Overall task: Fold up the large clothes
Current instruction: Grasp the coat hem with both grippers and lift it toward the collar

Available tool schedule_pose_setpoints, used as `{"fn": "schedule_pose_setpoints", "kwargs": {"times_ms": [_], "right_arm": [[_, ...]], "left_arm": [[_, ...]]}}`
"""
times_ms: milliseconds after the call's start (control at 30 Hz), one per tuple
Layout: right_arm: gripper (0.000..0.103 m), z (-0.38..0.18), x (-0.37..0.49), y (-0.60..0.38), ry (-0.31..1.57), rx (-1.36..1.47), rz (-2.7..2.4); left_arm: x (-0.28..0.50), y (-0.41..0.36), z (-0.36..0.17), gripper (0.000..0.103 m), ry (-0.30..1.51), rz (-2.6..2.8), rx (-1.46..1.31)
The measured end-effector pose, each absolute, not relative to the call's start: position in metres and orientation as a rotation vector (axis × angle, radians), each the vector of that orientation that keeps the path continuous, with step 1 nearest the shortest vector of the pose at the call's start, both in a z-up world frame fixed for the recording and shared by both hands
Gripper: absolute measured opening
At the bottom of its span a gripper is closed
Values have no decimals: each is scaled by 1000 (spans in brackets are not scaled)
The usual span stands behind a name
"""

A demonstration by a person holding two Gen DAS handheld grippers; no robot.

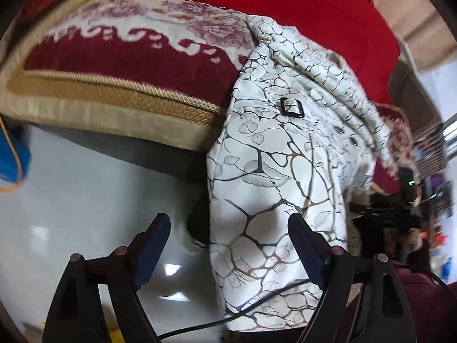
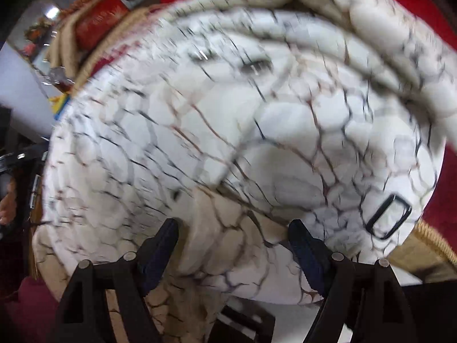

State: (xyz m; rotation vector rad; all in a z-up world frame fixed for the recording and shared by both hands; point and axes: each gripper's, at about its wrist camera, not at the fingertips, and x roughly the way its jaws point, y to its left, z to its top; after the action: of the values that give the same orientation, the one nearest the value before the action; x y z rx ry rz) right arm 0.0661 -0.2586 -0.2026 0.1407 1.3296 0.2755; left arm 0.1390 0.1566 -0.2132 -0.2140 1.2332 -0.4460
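A white garment with a black and brown crackle print hangs off the edge of a bed and down toward the floor. It carries a black buckle. My left gripper is open just in front of its hanging lower part, with the right finger against the cloth. In the right wrist view the same garment fills the frame, blurred, with a black buckle at the right. My right gripper is open, with a fold of the cloth between its fingers.
The bed has a dark red and cream floral cover with a gold braided edge and a red blanket behind. A glossy pale floor lies below. A blue object sits at far left. A black cable crosses low.
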Motion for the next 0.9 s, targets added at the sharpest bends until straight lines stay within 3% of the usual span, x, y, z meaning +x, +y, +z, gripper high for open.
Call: {"fn": "schedule_pose_setpoints", "kwargs": {"times_ms": [100, 133, 200, 400, 700, 733, 767, 900], "right_arm": [[27, -211, 65, -267, 1380, 176, 279], [17, -214, 63, -270, 1398, 146, 251], [9, -211, 58, -277, 1395, 92, 230], [8, -190, 35, -310, 1348, 54, 174], [8, -173, 6, -355, 1303, 165, 115], [8, -172, 3, -359, 1298, 171, 105], [8, -170, 0, -365, 1296, 179, 95], [8, -170, -6, -380, 1307, 203, 75]], "left_arm": [[140, 154, -221, 85, 1253, -491, -243], [139, 152, -223, 85, 1260, -505, -239], [139, 148, -231, 85, 1280, -525, -216], [138, 149, -272, 85, 1345, -639, -476], [116, 138, -306, 84, 1409, -765, -638], [112, 136, -303, 79, 1392, -780, -642], [109, 137, -301, 64, 1384, -797, -649], [98, 133, -286, 46, 1346, -816, -598]]}}
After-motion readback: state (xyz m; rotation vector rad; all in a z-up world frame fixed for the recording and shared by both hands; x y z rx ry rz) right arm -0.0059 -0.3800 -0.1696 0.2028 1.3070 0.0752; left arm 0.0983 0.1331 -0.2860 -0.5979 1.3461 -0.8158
